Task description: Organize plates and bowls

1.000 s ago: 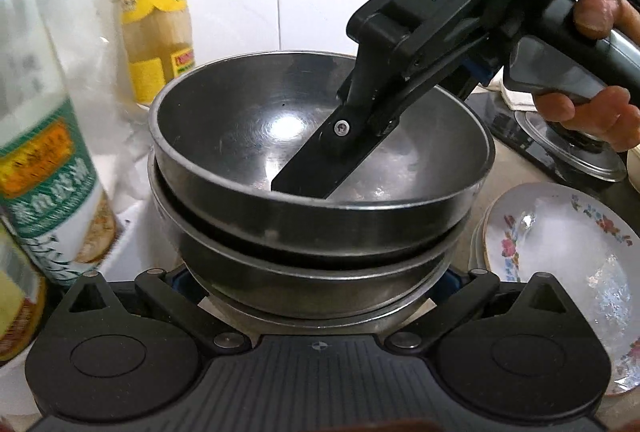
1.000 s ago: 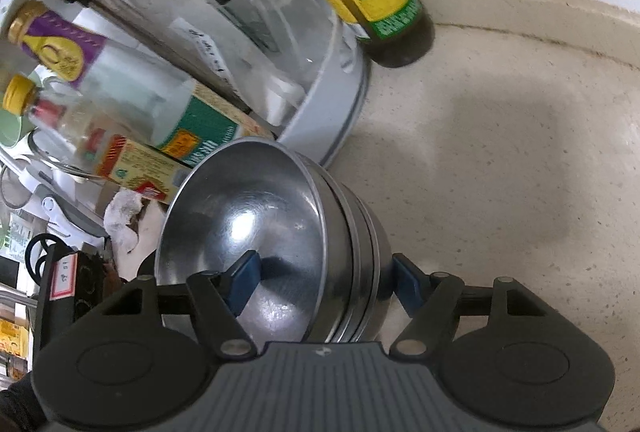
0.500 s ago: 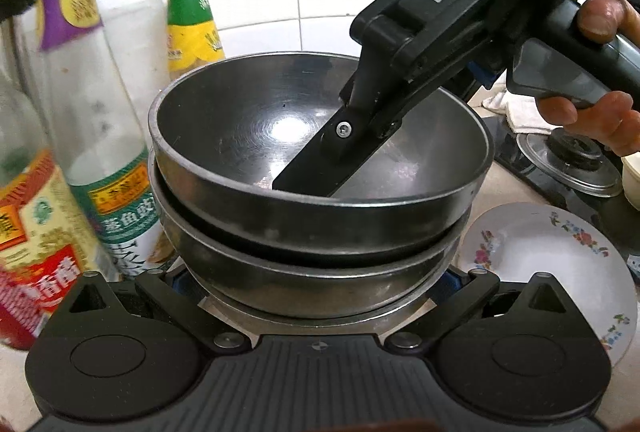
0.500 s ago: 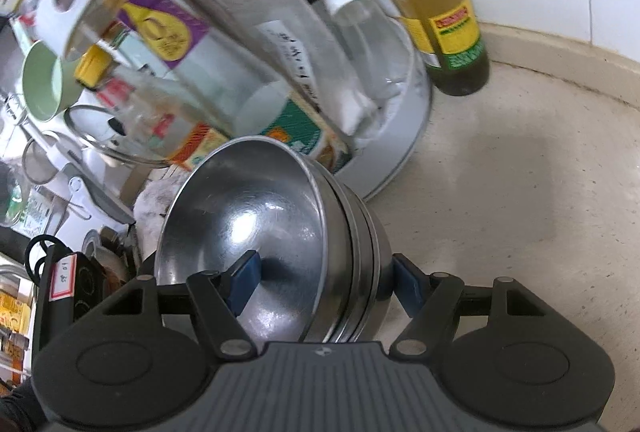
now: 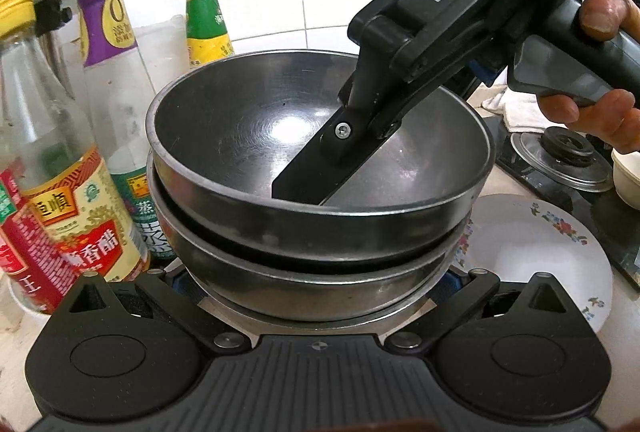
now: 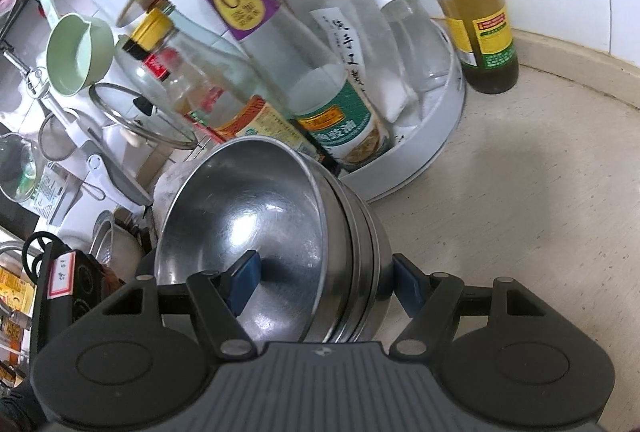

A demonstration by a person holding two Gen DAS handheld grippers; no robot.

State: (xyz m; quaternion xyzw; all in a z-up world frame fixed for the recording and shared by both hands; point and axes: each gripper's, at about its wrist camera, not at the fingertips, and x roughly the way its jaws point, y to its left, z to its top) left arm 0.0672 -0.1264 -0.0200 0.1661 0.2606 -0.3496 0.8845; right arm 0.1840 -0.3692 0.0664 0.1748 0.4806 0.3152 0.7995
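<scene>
Both grippers (image 5: 320,284) (image 6: 324,284) clamped on the bowl stack (image 5: 316,199): keep level, squeeze evenly, clear the bottles (image 5: 76,216).

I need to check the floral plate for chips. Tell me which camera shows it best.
The left wrist view. The floral plate lies on the counter at lower right, partly hidden behind the stack of steel bowls. The right wrist view does not show the plate at all.

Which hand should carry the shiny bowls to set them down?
Probably right: the right gripper pinches the whole bowl stack, one finger inside and one outside. The left gripper only seems to hug its base.
</scene>
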